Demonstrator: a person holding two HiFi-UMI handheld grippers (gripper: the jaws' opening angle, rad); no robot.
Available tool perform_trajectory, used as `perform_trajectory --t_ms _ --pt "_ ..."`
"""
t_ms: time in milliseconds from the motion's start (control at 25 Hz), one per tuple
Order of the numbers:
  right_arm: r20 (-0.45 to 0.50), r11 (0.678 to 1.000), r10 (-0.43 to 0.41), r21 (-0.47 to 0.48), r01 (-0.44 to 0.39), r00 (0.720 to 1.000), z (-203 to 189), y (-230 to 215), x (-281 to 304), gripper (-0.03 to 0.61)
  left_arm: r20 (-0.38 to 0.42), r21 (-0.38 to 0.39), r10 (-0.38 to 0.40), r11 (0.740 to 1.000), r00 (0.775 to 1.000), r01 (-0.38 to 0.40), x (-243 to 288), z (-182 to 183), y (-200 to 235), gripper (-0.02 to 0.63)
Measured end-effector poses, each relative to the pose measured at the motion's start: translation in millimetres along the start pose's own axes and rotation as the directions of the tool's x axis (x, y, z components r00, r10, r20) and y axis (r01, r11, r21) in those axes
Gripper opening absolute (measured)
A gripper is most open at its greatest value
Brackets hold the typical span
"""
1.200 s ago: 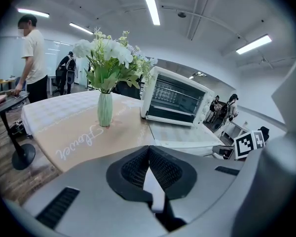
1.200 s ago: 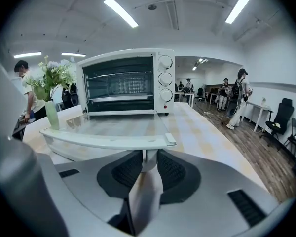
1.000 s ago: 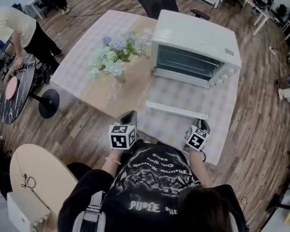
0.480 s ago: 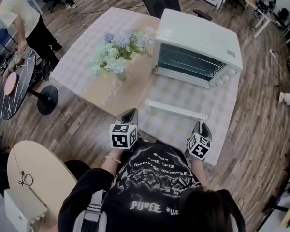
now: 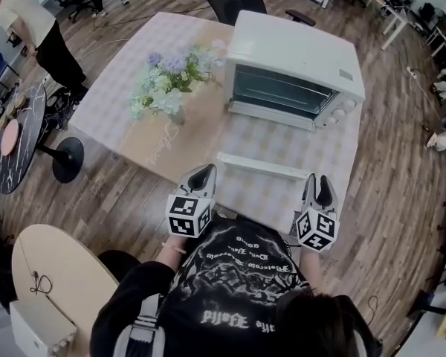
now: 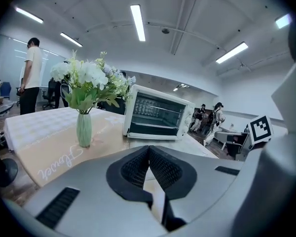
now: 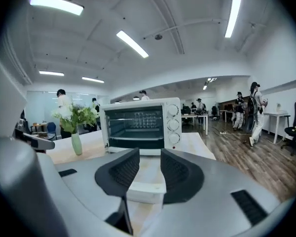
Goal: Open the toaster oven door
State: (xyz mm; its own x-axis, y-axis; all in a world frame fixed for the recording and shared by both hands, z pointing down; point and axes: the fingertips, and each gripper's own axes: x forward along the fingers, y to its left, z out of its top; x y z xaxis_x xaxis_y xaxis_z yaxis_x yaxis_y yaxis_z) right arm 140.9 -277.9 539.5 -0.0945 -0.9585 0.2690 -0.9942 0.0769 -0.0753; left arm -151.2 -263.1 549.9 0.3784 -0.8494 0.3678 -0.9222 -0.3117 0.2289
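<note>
Since a second ago the right gripper (image 5: 319, 178) has drawn back toward the person, its jaws opening. The handle (image 7: 147, 190) lies low between them, unpressed. The door (image 5: 267, 146) looks already down before the oven (image 5: 297, 50), so this is the release; next, lift clear. The left gripper (image 5: 205, 172) hovers level, jaws together, empty.

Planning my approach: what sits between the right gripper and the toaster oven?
A long white bar lies crosswise between the right gripper and the toaster oven, clearest in the head view. The jaws are opening, the bar between them, ungripped.
</note>
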Motion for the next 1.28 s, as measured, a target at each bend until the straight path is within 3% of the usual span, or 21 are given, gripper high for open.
perform_trajectory --t_ms 160,320,560,800,920,1280 --pt "0.1 0.997 0.072 0.018 -0.074 0.992 31 9 -9 0.152 0.046 -0.009 -0.021 1.0 0.999 0.022 -2 11 -8 0.018" --pt "0.128 0.995 0.093 -0.029 -0.09 0.987 49 16 -16 0.152 0.07 -0.012 -0.034 0.999 0.997 0.035 -5 19 -14 0.02" --pt "0.107 0.988 0.151 -0.048 -0.147 0.983 48 31 -20 0.142 0.076 -0.018 -0.038 0.999 0.996 0.039 -6 19 -14 0.018" --pt "0.089 0.989 0.138 -0.066 -0.133 0.986 41 33 -25 0.075 0.076 -0.003 -0.057 0.998 0.995 0.058 -8 19 -20 0.02" --pt "0.093 0.991 0.128 -0.06 -0.123 0.987 42 33 -29 0.011 0.075 0.007 -0.063 0.998 0.995 0.062 -9 18 -21 0.018" --pt "0.086 0.988 0.139 -0.081 -0.132 0.987 40 34 -34 0.008 0.073 0.013 -0.074 0.997 0.995 0.074 -8 19 -26 0.019"
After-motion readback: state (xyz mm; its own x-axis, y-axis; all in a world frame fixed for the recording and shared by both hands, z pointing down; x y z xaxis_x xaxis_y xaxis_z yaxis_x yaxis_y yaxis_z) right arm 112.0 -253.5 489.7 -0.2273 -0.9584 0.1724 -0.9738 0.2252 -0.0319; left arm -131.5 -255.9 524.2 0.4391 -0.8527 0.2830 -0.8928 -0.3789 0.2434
